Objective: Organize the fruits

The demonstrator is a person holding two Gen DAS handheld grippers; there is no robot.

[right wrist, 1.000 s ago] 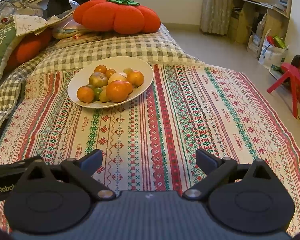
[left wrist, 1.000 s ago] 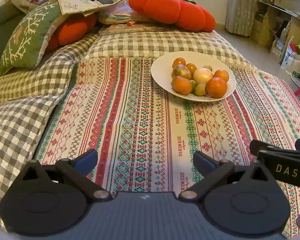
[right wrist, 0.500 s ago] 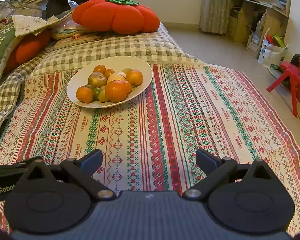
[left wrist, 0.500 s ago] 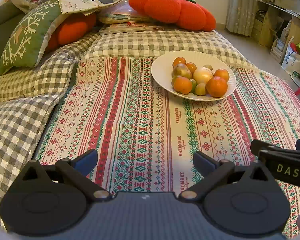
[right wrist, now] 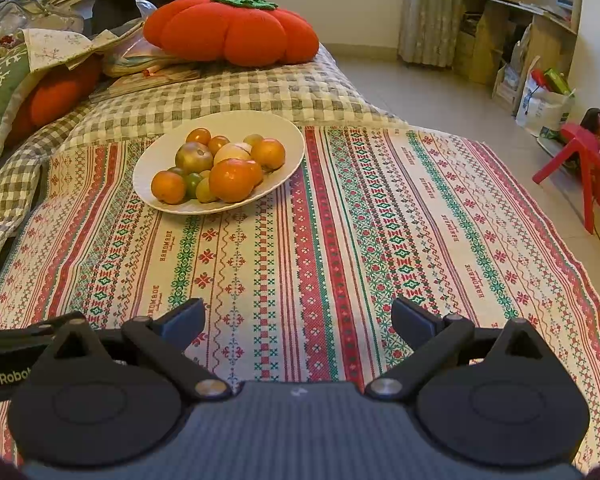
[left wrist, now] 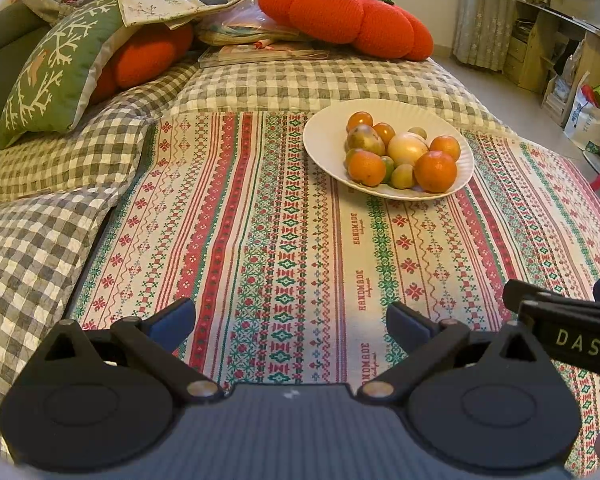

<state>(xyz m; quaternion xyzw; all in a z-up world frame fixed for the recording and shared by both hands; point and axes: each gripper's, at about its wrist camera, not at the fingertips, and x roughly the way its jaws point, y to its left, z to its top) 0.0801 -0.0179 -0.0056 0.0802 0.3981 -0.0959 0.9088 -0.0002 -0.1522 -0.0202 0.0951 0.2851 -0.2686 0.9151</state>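
right gripper (right wrist: pixel 298 322) | advanced slightly toward white plate (right wrist: pixel 156 160); plate and fruit pile (right wrist: pixel 220 170) sit marginally lower and larger in right wrist view | left wrist view: no discernible shift relative to plate (left wrist: pixel 324 140)

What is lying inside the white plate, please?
The white plate holds a pile of small round fruits: several orange ones, a pale one, a brownish-green one, some small green ones. Anything beneath the pile is covered and cannot be seen.

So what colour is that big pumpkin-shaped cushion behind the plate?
Bright orange-red with a green knitted top; the pumpkin cushion shows best in the right wrist view.
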